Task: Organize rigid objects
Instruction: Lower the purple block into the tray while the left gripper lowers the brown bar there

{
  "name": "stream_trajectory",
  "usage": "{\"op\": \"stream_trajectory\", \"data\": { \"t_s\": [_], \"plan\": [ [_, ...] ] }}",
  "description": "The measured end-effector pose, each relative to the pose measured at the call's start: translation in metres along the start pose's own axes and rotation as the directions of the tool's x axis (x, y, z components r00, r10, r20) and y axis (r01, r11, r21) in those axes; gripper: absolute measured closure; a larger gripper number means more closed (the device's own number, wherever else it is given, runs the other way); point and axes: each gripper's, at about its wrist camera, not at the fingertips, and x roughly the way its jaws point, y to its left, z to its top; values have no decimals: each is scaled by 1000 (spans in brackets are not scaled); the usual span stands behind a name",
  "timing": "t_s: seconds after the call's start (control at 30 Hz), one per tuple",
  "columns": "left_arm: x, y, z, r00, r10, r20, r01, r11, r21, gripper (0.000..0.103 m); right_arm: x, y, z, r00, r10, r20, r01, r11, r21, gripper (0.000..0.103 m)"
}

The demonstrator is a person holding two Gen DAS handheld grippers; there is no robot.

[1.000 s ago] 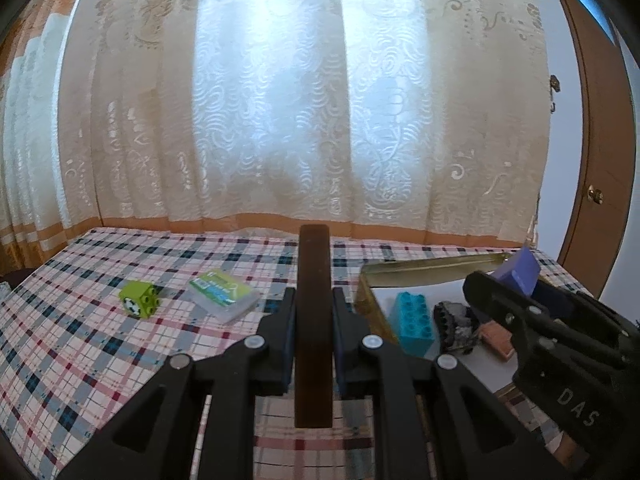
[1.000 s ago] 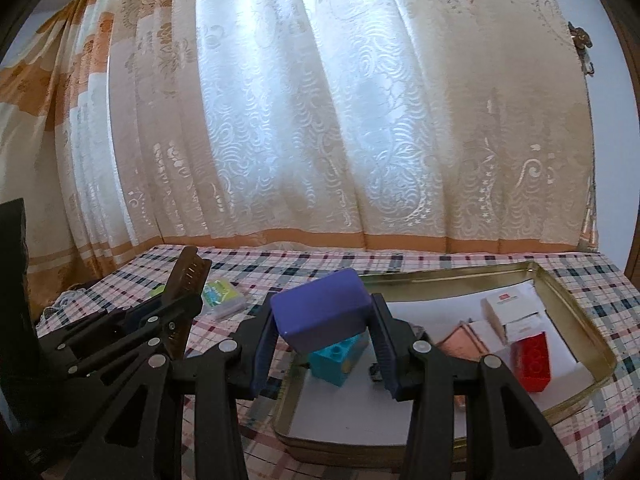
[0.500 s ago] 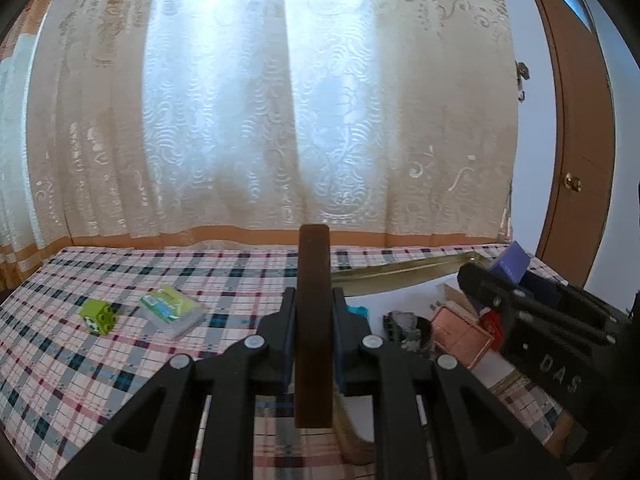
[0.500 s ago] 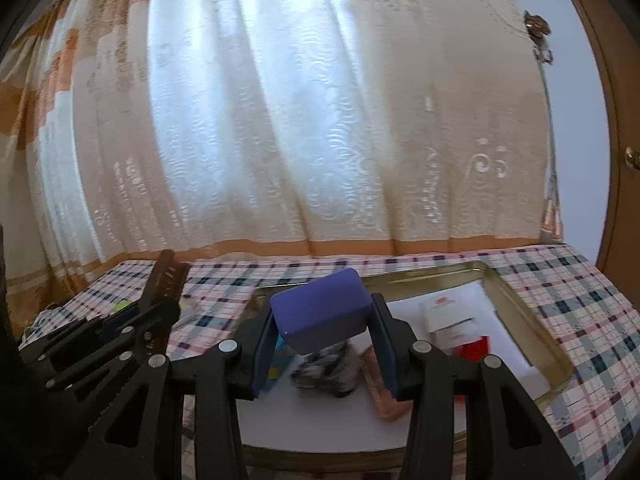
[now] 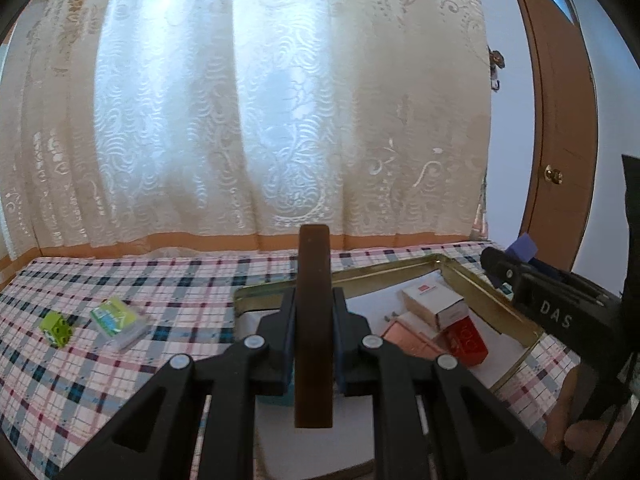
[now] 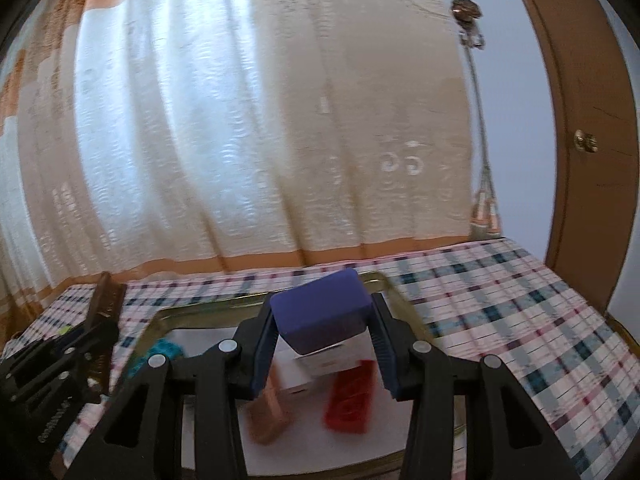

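My left gripper (image 5: 314, 312) is shut on a dark brown flat bar (image 5: 313, 272) that stands upright between its pads, over the near left part of a gold-rimmed tray (image 5: 476, 292). My right gripper (image 6: 322, 344) is shut on a purple block (image 6: 320, 314), tilted, above the tray's (image 6: 192, 308) far right end. In the tray lie a white box (image 5: 434, 306), a red block (image 5: 466, 340), a copper-pink box (image 5: 408, 340) and a teal brick (image 6: 160, 350). On the checked cloth to the left sit a green cube (image 5: 56, 326) and a green-labelled packet (image 5: 116, 316).
A lace curtain (image 5: 280, 120) hangs right behind the table. A brown door (image 5: 560, 160) stands at the right, past the table's right edge (image 6: 580, 300). A hand (image 5: 584, 436) shows at the lower right of the left wrist view.
Both grippers have moved to the right with their loads still gripped. The tray's right half with the white and red items has come under them; the green cube and packet have slid left.
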Motion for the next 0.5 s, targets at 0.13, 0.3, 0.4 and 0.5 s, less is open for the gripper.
{"op": "stream_trajectory", "data": {
  "t_s": [0.13,0.3,0.4,0.5],
  "plan": [
    [9,-13,3,1000,-18,-8,18,1000,4,89,6,-19,5,999,-40,-5,40,999,22,56],
    [24,-32,5,999,-31,-30,31,999,18,89,16,-31,10,997,-80,-14,80,997,14,56],
    [31,-42,5,998,-38,-41,39,999,30,89,20,-33,11,996,-88,-23,89,996,7,56],
    [38,-50,4,997,-38,-60,40,998,42,89,24,-34,12,994,-108,-22,108,994,-20,56]
  ]
}}
